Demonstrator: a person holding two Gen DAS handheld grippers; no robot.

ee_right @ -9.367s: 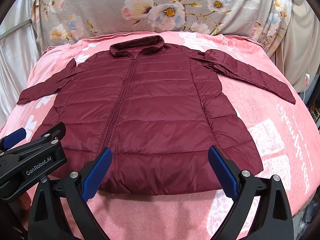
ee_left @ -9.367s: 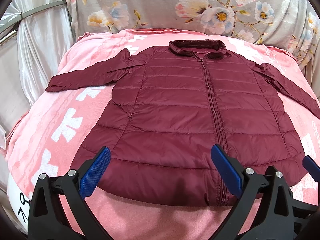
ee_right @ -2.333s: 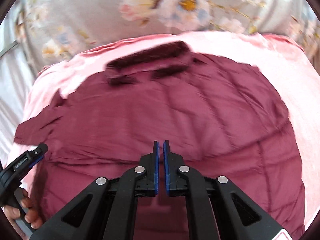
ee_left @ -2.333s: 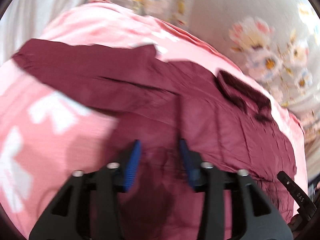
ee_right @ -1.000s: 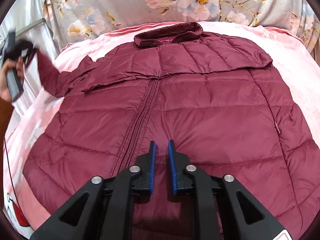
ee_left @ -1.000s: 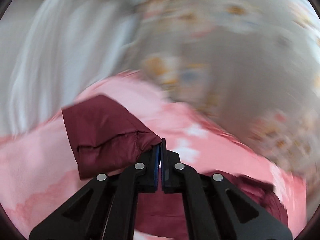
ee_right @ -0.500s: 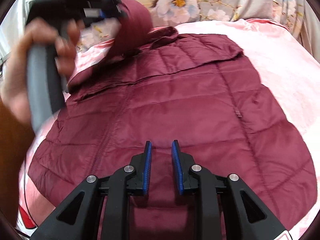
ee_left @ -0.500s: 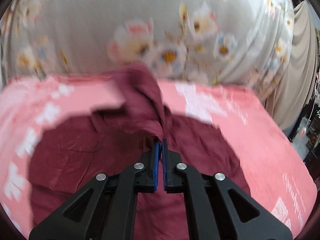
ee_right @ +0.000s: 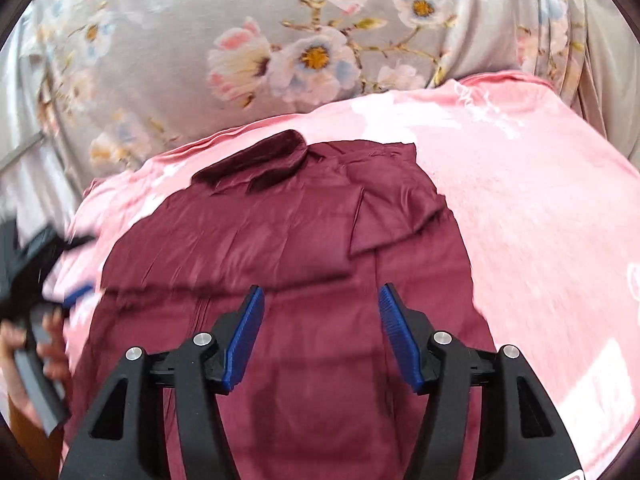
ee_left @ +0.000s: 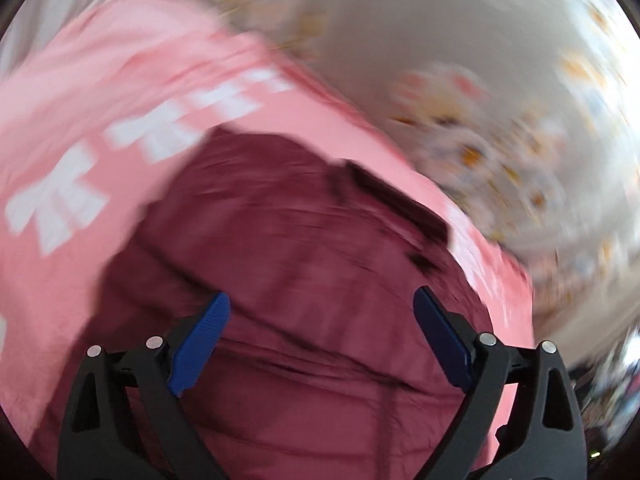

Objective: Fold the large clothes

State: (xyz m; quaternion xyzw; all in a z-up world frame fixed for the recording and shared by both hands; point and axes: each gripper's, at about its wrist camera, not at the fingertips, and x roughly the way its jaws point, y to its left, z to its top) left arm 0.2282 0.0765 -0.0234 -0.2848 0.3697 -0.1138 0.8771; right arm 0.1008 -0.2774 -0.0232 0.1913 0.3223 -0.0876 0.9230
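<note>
I saw the maroon jacket [ee_right: 304,280] lying on the pink blanket [ee_right: 540,208], floral fabric [ee_right: 280,40] behind it. My left gripper [ee_left: 322,344] and right gripper [ee_right: 320,336] were both opening above it, gripping nothing; the left view was blurred.

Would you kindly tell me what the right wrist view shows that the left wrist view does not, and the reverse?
Only the right wrist view: the folded sleeve lying across the jacket, and a hand holding the left gripper. Only the left wrist view: white lettering on the blanket, heavily blurred. Both: the maroon jacket with its collar on the pink blanket, the floral cloth behind, and opening jaws with nothing between them.
</note>
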